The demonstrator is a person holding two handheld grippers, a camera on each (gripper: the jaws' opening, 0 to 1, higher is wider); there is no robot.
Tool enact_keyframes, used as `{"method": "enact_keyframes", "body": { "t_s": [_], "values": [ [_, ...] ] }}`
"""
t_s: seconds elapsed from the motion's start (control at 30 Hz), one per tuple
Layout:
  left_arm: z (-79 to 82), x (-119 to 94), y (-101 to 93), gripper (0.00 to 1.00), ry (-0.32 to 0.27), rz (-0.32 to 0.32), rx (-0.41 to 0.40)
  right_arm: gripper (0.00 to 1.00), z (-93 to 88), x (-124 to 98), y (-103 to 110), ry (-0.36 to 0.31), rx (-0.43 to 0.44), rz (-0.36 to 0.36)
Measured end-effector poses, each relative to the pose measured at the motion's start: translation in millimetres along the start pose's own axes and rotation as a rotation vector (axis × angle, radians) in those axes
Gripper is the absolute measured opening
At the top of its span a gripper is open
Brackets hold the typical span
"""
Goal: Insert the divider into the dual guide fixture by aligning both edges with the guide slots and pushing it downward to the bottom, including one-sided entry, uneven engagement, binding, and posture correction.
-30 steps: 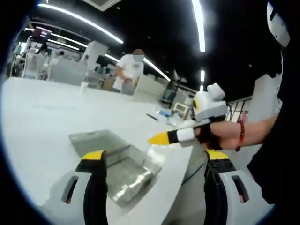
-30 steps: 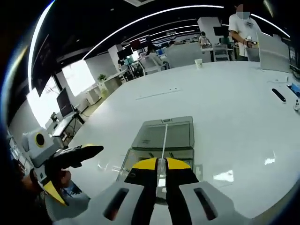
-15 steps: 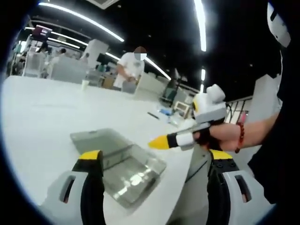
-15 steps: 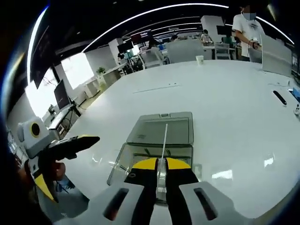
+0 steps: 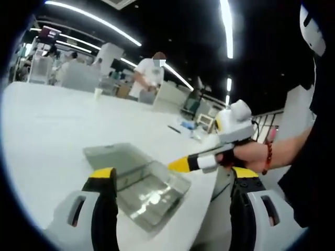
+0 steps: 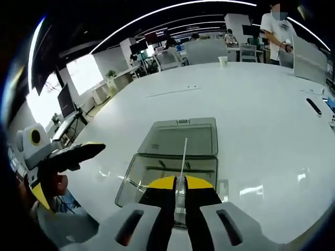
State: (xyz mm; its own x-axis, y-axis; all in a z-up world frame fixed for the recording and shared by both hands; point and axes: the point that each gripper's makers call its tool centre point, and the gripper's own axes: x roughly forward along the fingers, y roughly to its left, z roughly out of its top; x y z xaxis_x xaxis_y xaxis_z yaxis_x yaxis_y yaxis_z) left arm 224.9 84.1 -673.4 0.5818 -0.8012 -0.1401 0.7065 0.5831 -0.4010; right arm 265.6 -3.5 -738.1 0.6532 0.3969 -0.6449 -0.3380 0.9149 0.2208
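Edge-on, divider (image 6: pixel 183 159) pinched between right gripper (image 6: pixel 179 182) fingers (image 6: pixel 165 184) above fixture (image 6: pixel 172 151).

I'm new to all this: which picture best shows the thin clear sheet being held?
The right gripper view: the divider is seen edge-on, pinched in the right gripper above the clear fixture. The left gripper view gives no clear sight of it.

My right gripper (image 6: pixel 179 184): yellow tips, black fingers, white body. Left gripper (image 5: pixel 170 178) same colours. Divider (image 6: pixel 183 157) clear, thin pale edge. Fixture (image 6: pixel 180 137) smoky grey, see-through. Table (image 6: pixel 251 104) glossy white. My bracelet (image 5: pixel 269 154) red beads.
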Motion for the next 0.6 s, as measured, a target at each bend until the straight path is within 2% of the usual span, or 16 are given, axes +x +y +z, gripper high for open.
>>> {"method": "enact_keyframes", "body": {
  "t_s": [0.6],
  "values": [
    [-2.1,-2,4.9,0.86,0.011,0.013,-0.01,0.0,-10.4,11,-3,0.048,-0.032,-0.022]
  ]
}}
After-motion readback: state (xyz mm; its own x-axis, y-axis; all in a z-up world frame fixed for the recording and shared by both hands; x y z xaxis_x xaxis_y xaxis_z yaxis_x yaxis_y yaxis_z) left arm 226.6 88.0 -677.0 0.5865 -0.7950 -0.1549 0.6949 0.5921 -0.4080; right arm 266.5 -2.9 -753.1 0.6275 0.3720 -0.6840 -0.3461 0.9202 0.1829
